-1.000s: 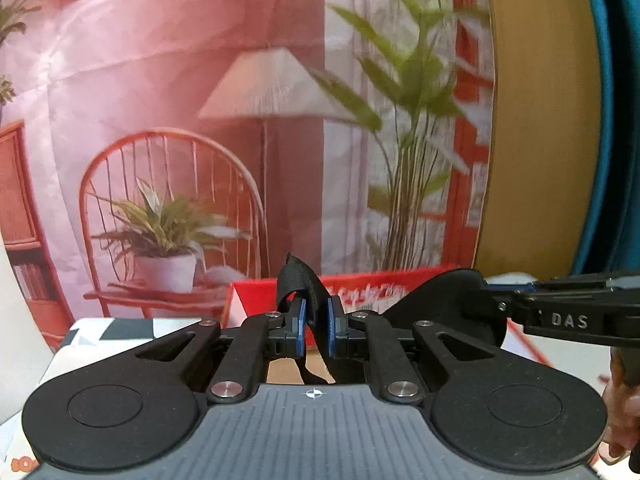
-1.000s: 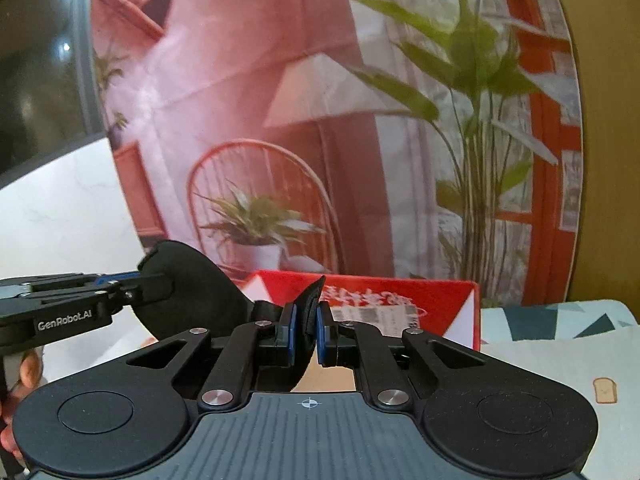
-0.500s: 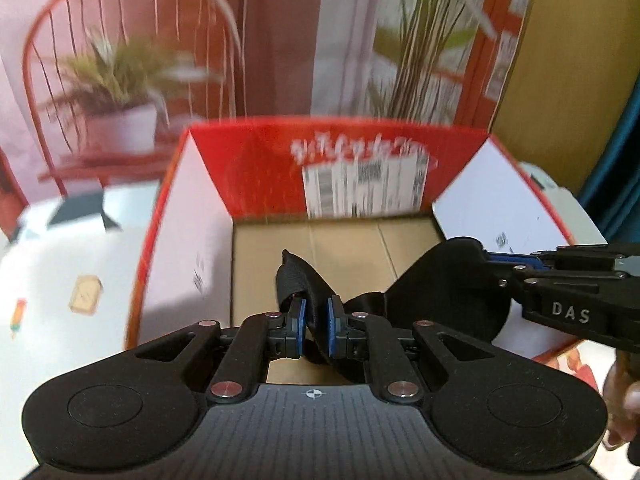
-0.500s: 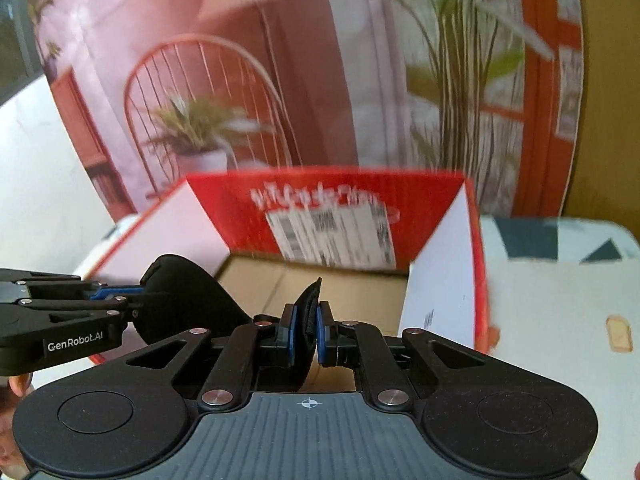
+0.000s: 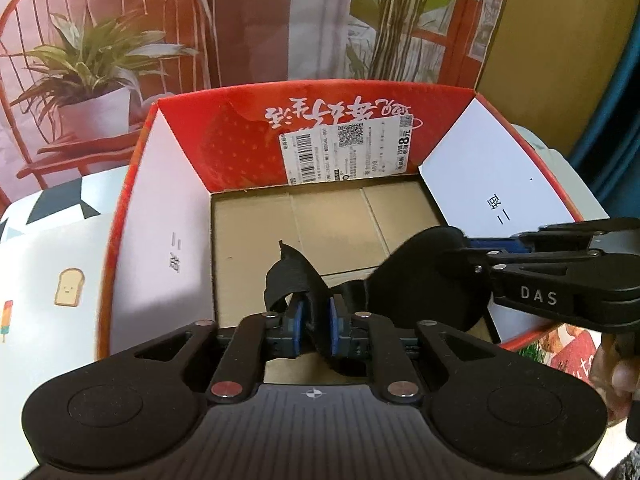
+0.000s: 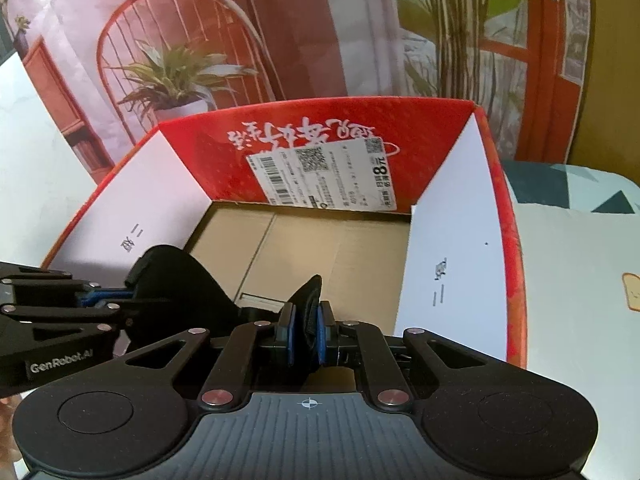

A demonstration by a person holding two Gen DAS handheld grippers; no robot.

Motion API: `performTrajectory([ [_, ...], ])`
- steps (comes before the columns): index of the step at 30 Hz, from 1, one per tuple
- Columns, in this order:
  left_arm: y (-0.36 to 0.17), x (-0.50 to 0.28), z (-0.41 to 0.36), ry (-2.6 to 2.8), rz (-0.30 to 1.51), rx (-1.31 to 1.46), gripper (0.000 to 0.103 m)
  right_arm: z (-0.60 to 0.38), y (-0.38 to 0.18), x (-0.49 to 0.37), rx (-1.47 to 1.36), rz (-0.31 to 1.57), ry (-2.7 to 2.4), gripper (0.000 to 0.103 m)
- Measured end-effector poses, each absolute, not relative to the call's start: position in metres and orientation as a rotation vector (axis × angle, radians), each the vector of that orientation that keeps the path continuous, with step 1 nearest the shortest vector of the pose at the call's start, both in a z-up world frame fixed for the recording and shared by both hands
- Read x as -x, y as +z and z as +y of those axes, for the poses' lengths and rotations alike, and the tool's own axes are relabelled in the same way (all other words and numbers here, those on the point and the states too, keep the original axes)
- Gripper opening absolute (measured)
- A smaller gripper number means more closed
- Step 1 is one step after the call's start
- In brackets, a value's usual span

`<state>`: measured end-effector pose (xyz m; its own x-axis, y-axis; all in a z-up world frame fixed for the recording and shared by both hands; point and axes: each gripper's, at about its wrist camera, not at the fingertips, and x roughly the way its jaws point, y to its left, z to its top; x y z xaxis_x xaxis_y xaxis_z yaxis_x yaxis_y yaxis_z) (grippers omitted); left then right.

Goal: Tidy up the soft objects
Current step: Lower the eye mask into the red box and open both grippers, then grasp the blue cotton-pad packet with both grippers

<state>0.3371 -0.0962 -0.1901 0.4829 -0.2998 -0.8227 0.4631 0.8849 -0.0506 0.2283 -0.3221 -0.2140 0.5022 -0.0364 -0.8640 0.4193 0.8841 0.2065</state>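
Nearest to us in the left wrist view, our left gripper (image 5: 315,322) has its blue pads (image 5: 297,320) a little apart and its jaws are opening; the strap (image 5: 294,278) of a black eye mask (image 5: 424,280) runs between them, lying against the right-hand pad with a clear gap on the left one, so we no longer count it as pinched. The strap loops up just past the fingertips and leads right to the dark padded body of the mask.

In the right wrist view our right gripper (image 6: 307,338) is nearly closed, its jaws just beginning to open, and a folded edge of the mask (image 6: 310,320) is still pressed between its pads (image 6: 322,334). The other end of the mask (image 6: 176,292) spreads to the left, where the left gripper reaches in from the side. A bit of a hand (image 5: 616,372) shows on the handle at the right edge of the left view.

The mask hangs between both grippers, over the near part of an open red box (image 5: 240,128) and above its brown cardboard floor (image 5: 332,224). We cannot tell whether it touches that floor. The box has white side flaps (image 5: 168,240), and a shipping label (image 5: 344,148) is stuck to its far red wall.

The box stands on a white patterned tablecloth (image 5: 52,248). Behind it hangs a printed backdrop (image 6: 240,40) of a chair and potted plants.
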Motion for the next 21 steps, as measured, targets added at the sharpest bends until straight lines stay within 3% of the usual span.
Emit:
performTrajectory([
  [1, -0.187, -0.336, -0.093, -0.471, 0.953, -0.191, 0.026, -0.322, -0.213, -0.229, -0.410, 1.014, -0.292, 0.018],
  [3, -0.178, -0.330, -0.085, -0.479, 0.929, -0.192, 0.046, -0.322, -0.206, -0.226, -0.383, 1.002, -0.309, 0.023],
  [5, -0.167, -0.323, -0.073, -0.482, 0.902, -0.170, 0.052, -0.320, -0.196, -0.220, -0.356, 0.980, -0.319, 0.028],
  [7, -0.154, -0.315, -0.059, -0.494, 0.875, -0.118, 0.053, -0.319, -0.184, -0.210, -0.350, 0.937, -0.311, 0.038],
  [14, -0.131, -0.261, -0.024, -0.513, 0.787, -0.033, 0.053, -0.303, -0.139, -0.156, -0.414, 0.747, -0.269, 0.039],
  [21, -0.168, -0.245, -0.034, -0.532, 0.908, -0.022, 0.053, -0.281, -0.142, -0.117, -0.473, 0.747, -0.244, 0.041],
])
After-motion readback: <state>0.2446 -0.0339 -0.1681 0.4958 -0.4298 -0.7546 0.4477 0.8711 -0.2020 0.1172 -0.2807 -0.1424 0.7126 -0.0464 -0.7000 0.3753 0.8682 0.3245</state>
